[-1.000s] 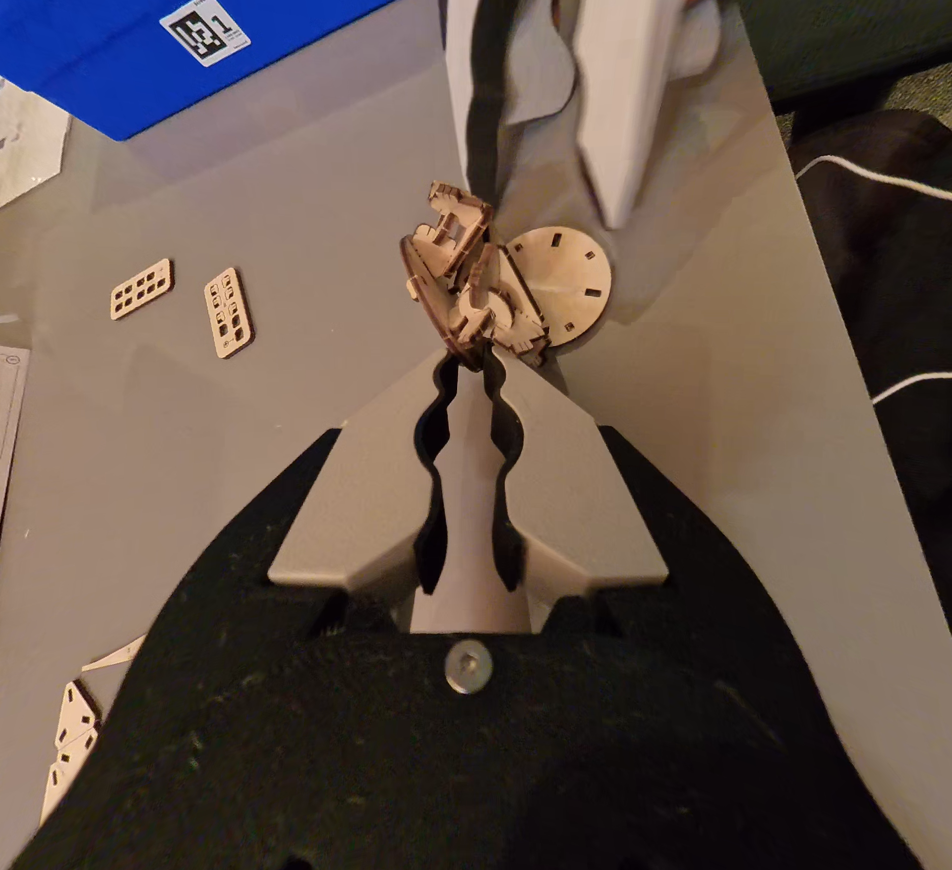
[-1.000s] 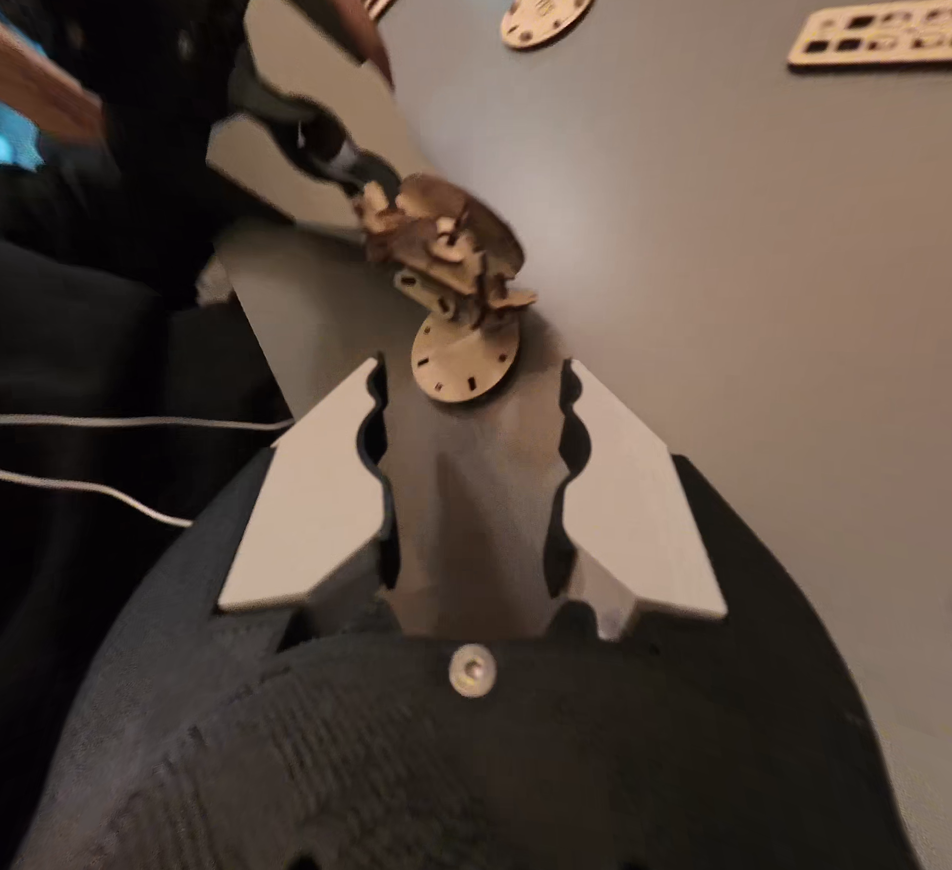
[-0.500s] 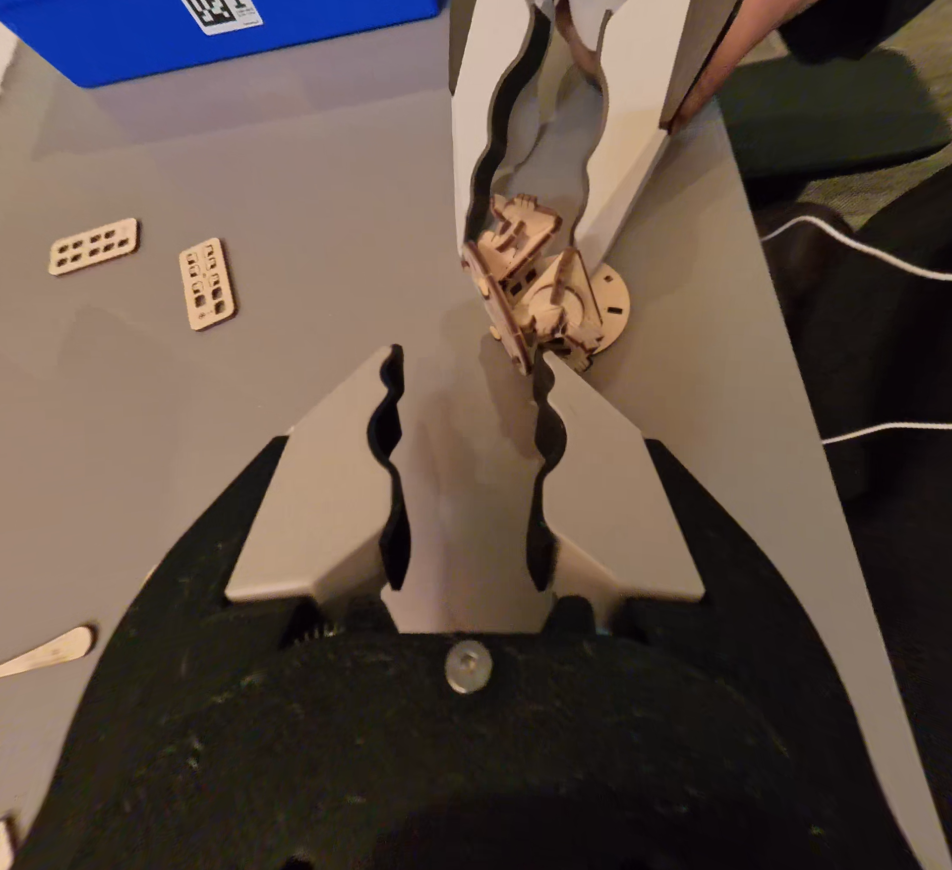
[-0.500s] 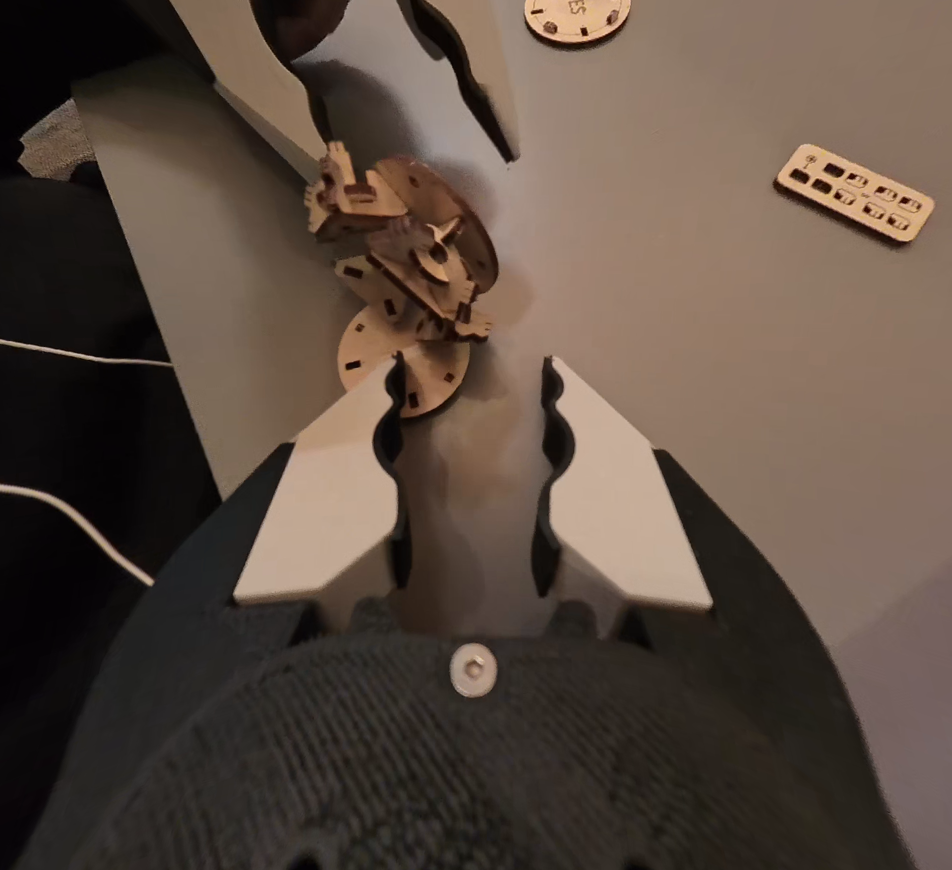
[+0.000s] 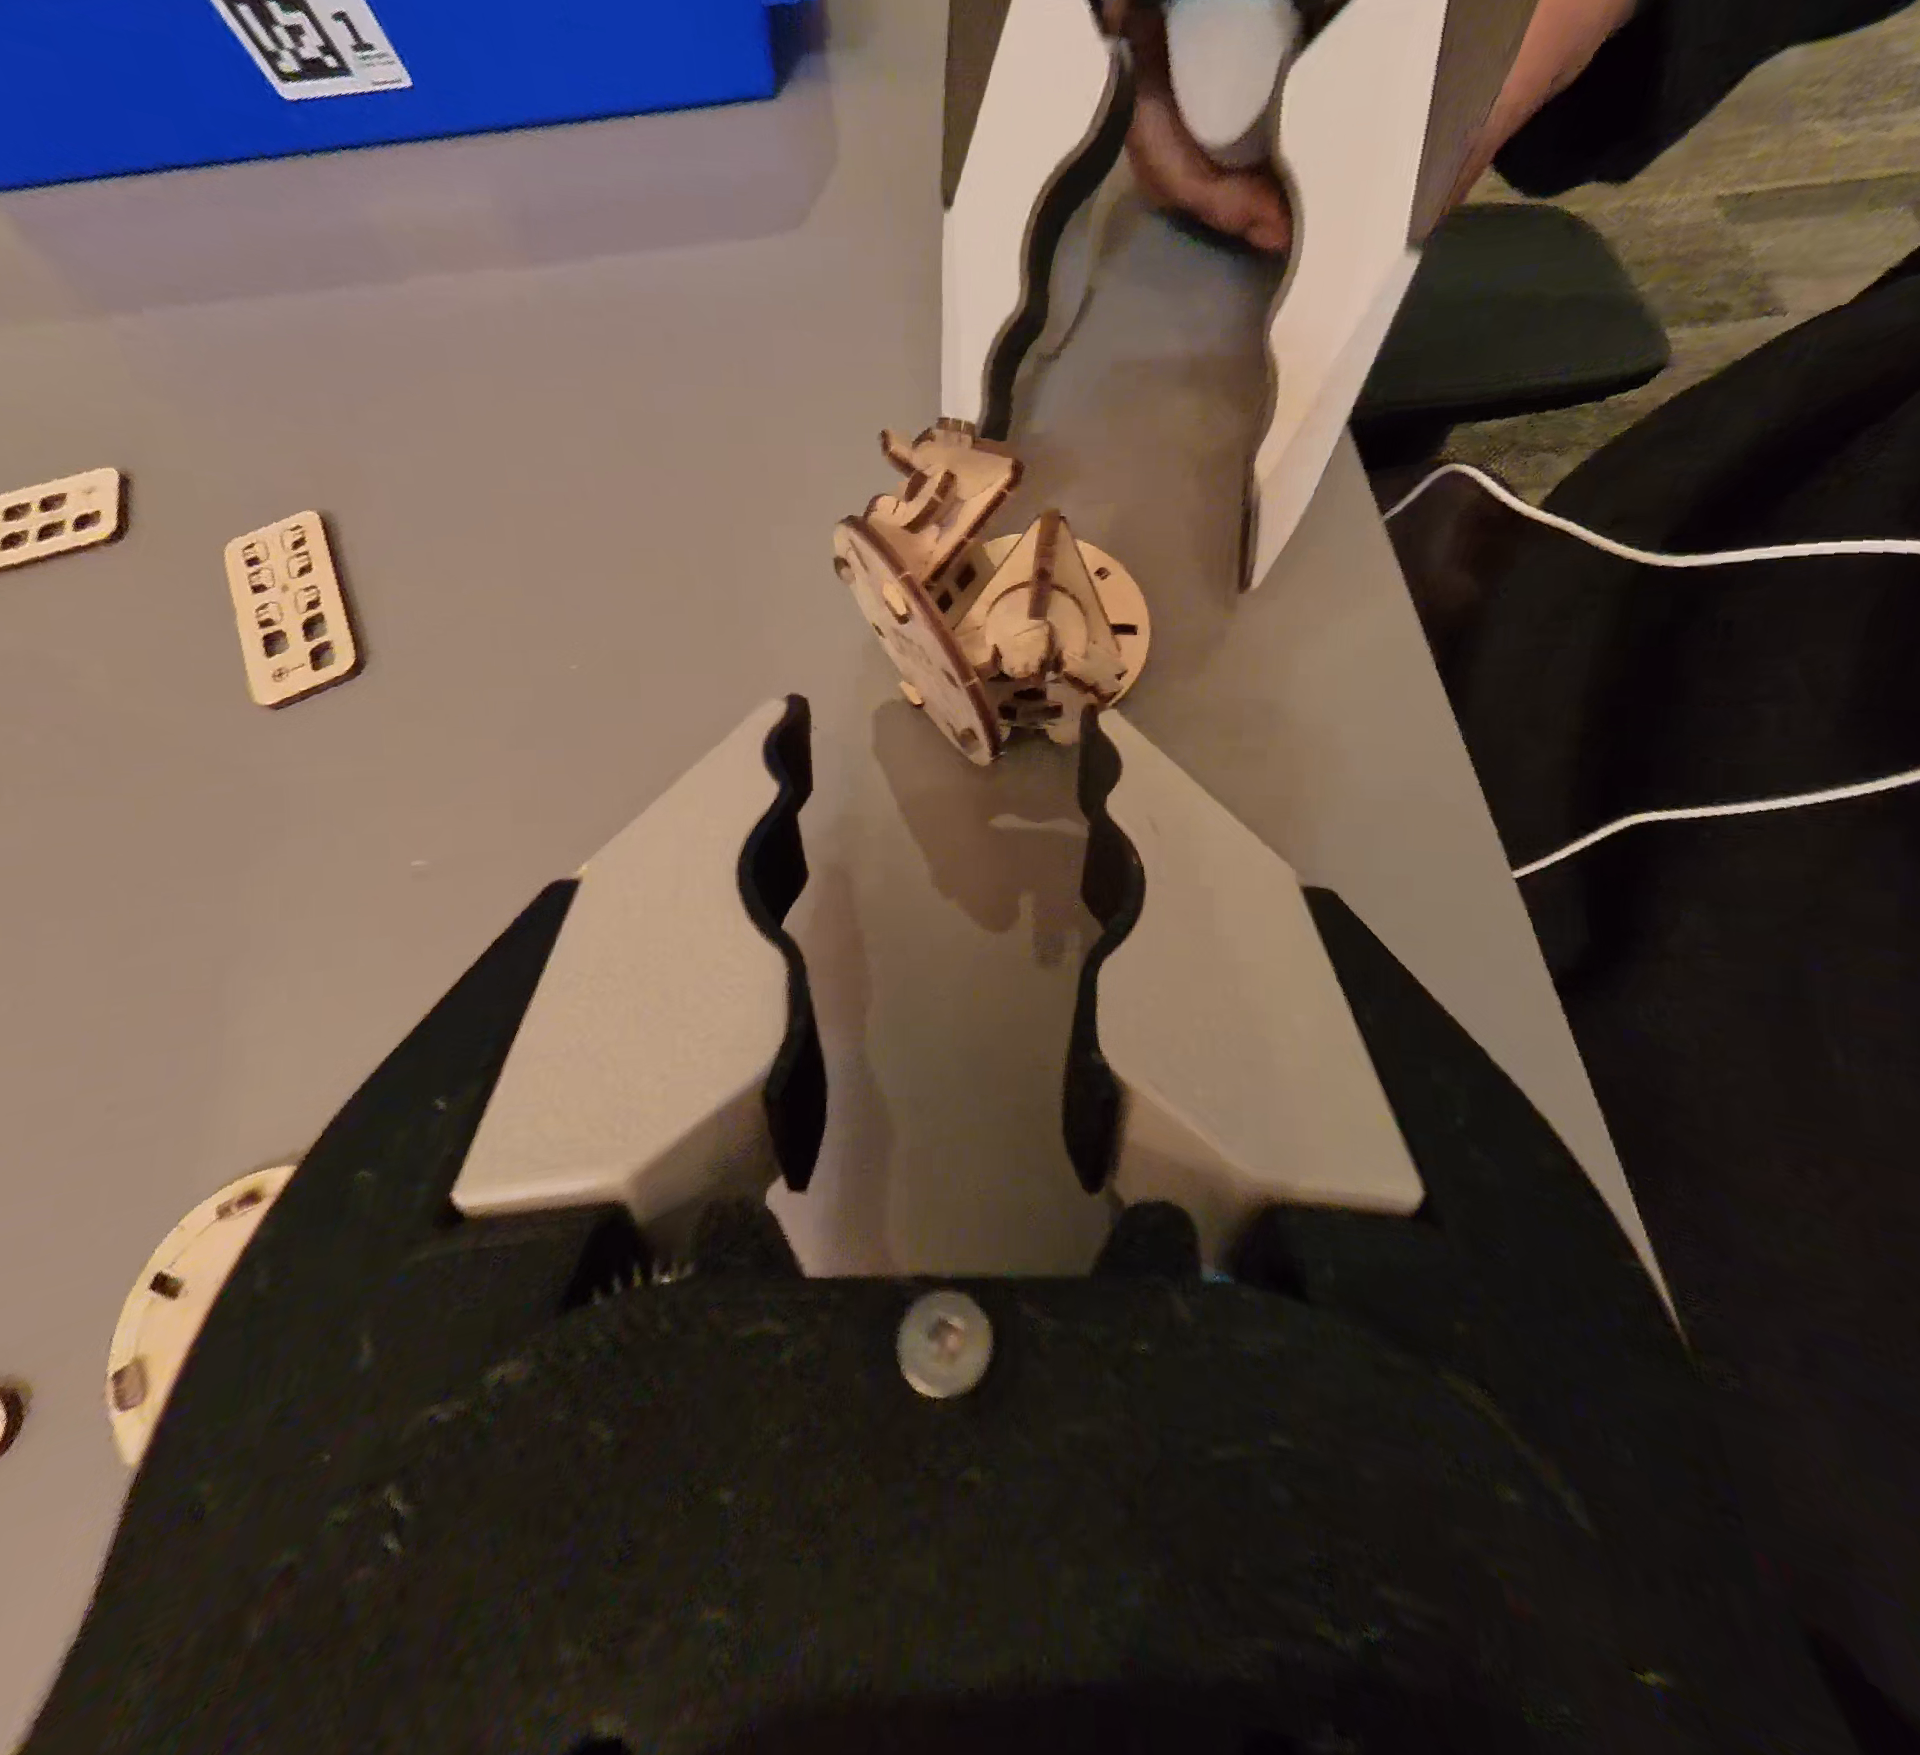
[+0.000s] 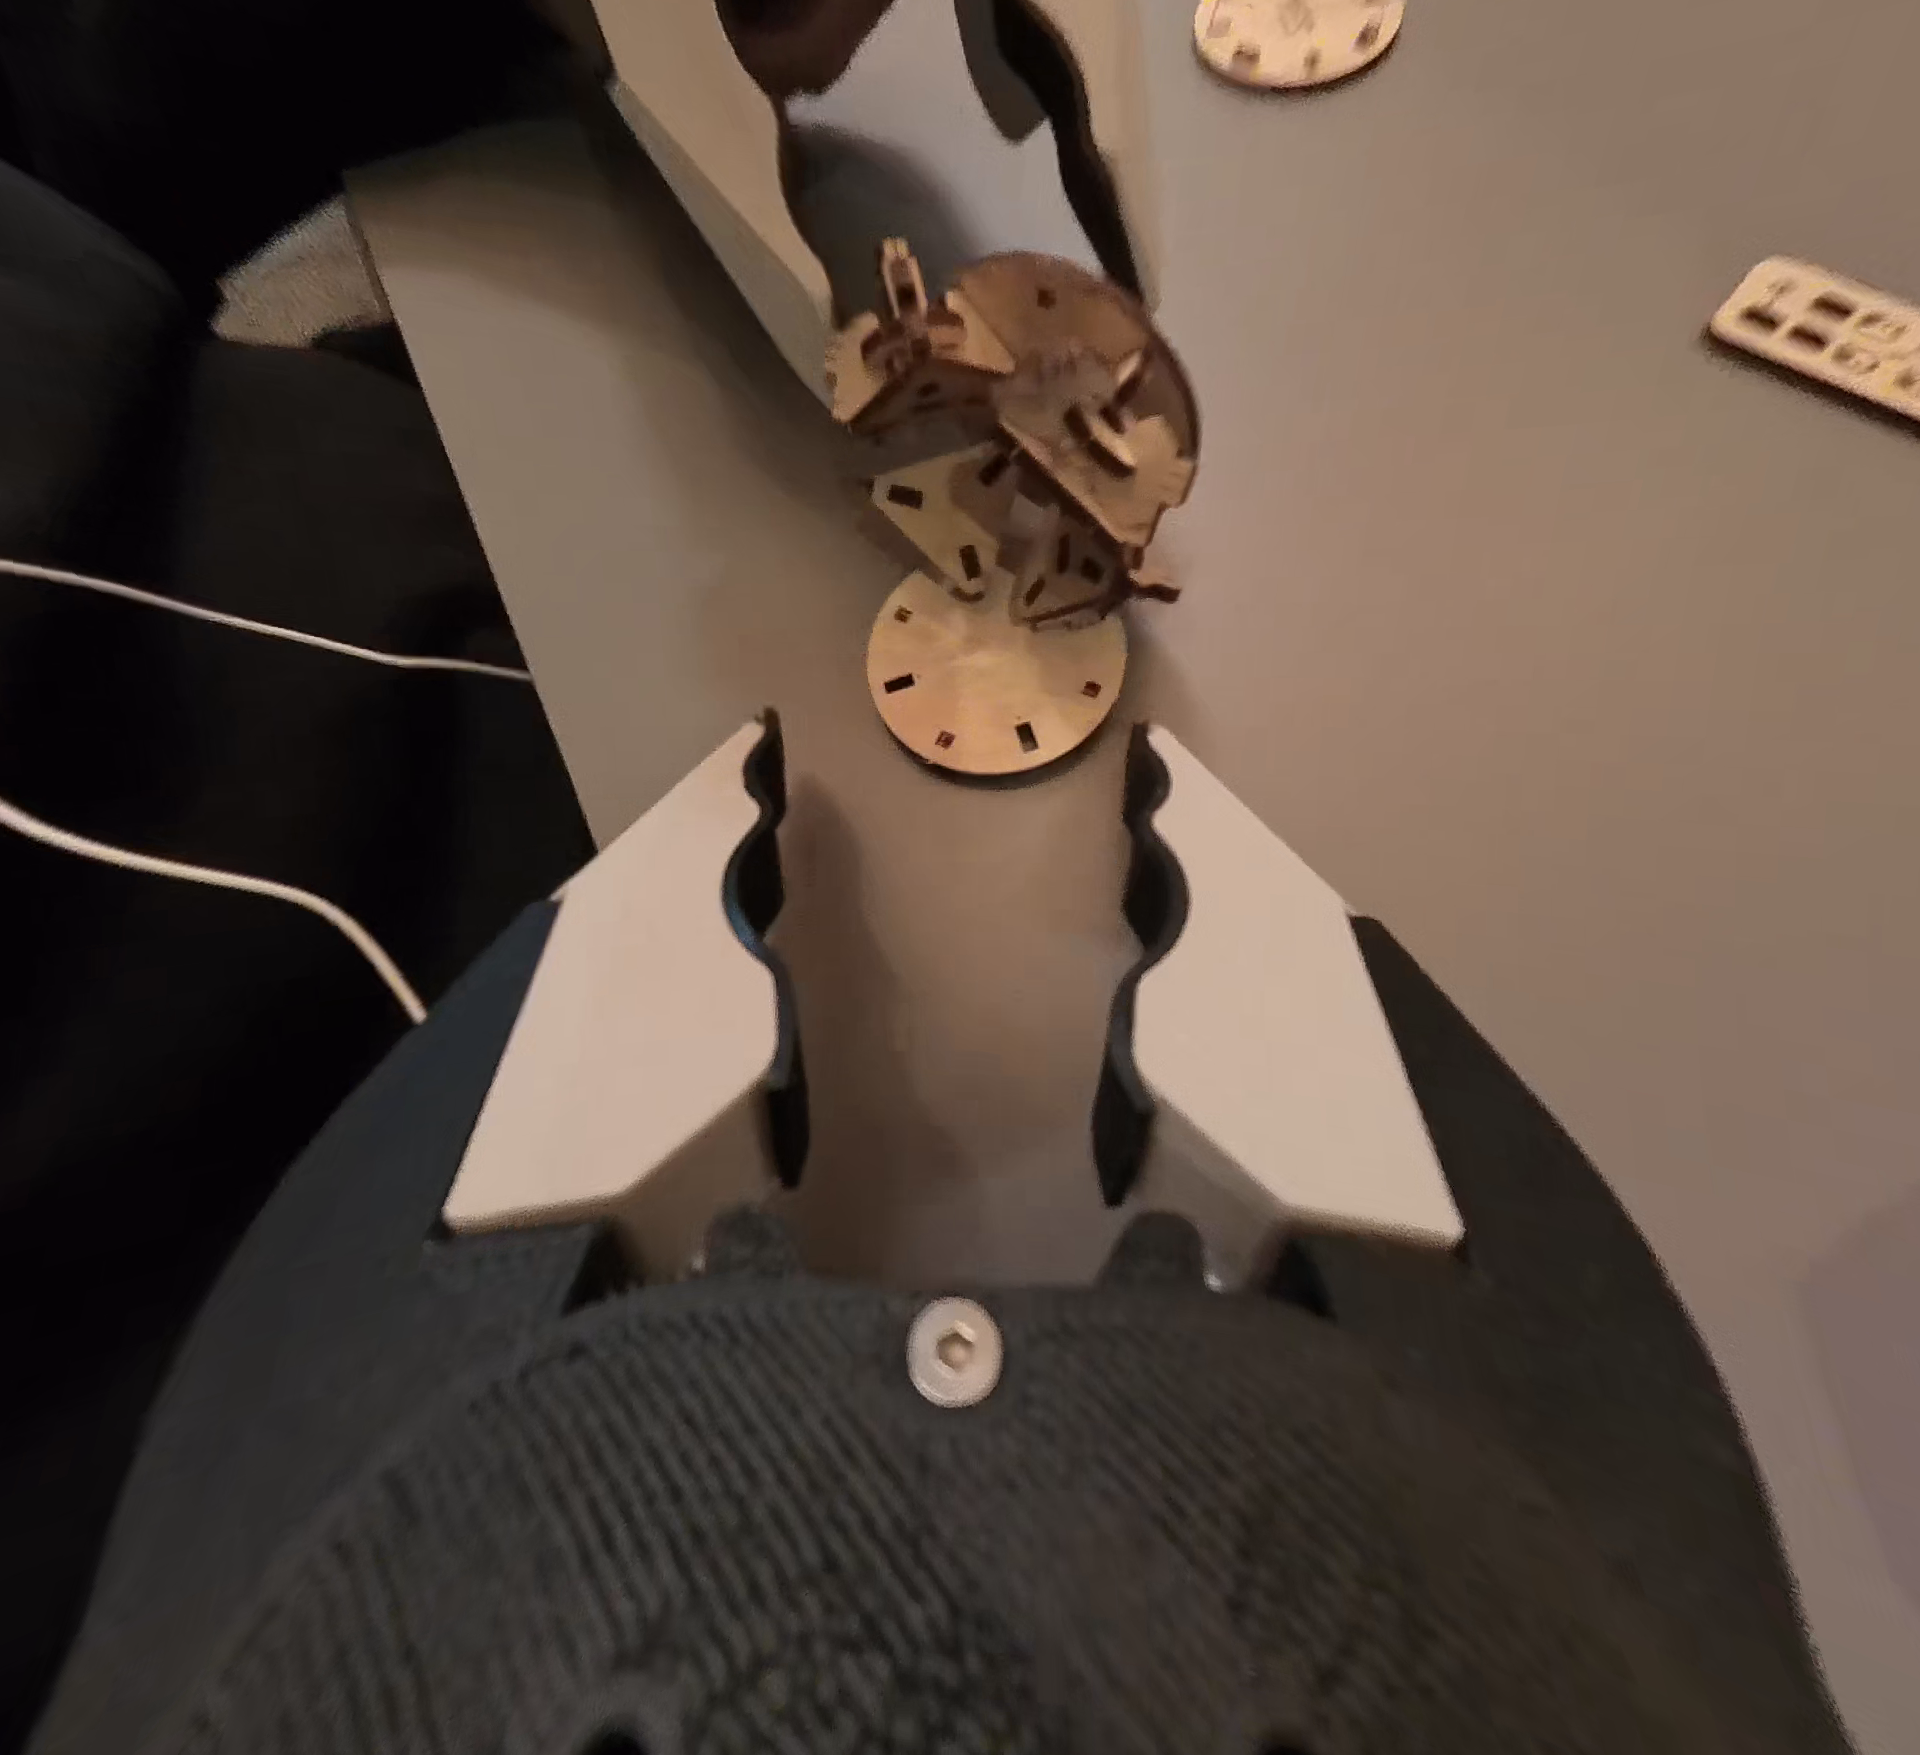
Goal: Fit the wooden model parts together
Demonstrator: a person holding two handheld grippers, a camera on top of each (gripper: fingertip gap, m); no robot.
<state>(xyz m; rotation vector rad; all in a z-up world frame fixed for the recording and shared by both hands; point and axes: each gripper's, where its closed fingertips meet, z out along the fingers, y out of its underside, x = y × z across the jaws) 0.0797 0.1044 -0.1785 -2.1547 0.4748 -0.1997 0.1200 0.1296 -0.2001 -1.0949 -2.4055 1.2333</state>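
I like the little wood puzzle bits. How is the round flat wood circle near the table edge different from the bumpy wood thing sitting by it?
The flat wooden disc is one thin piece lying flat on the grey table; the assembled wooden model is many slotted pieces joined, standing up and tilted. The disc shows only small slots around its rim; the model has a bigger round plate and jutting tabs. Both are pale laser-cut wood, and neither gripper holds them.

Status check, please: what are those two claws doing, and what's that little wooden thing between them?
Left gripper open, empty. Right gripper open, empty. Wooden model leans on flat wooden disc, between both.
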